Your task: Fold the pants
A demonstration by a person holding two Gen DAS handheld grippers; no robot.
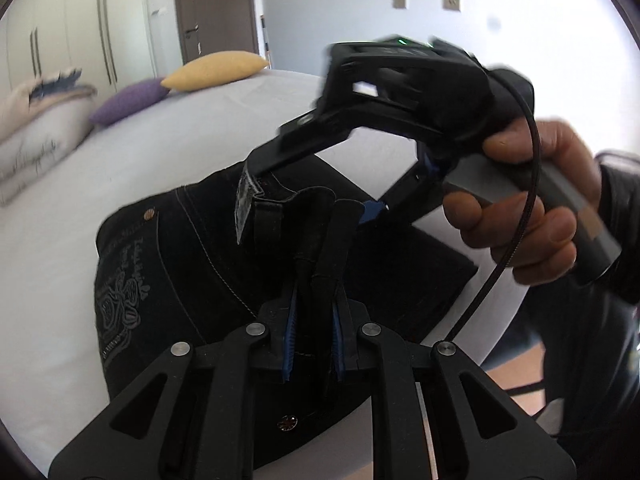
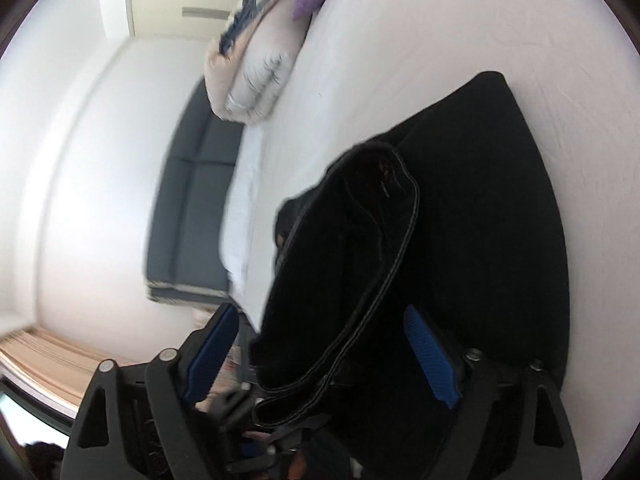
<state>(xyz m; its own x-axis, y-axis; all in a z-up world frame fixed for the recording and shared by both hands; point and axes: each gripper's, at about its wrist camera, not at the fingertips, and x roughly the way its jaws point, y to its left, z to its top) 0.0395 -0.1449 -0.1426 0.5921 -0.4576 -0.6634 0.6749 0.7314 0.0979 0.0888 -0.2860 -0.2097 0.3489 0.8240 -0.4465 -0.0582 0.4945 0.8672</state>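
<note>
- Pants [image 1: 168,264]: black jeans with pale stitching, a printed back pocket and a copper rivet. We find them on the bed [image 1: 160,152], at the near edge, partly folded; the lower layer lies flat on the sheet and an upper part is lifted off it.
- Hem ends [image 1: 320,240]: two dark cuffs stand side by side between our left pads, raised above the flat layer. We judge these to be the leg ends carried over toward the waist.
- Left gripper [image 1: 314,344]: narrow, blue pads pressed on the cuffs, so it holds the pants.
- Right gripper [image 2: 324,354]: pads wide apart in its own view, a stitched band of cloth hanging between them. The left view shows one tip at the fabric just beyond the cuffs; whether it touches we cannot tell, and it is motion-blurred.
- Right hand [image 1: 524,216]: wrapped round the grey handle, a black cable looping past it.
- Step in hand: we judge a fold is midway, with cloth lifted and not yet laid down.
- Next move, as we judge it: the right pads must close on the band, then both ends go down squared on the flat layer, edges matched, before release.
- Pillows [image 1: 180,84]: one yellow, one purple, at the far edge of the bed, well apart from the pants.
- Folded quilt [image 1: 36,132]: pale, at the far left corner.
- Wardrobe [image 1: 80,32] and door [image 1: 216,12]: beyond the bed.
</note>
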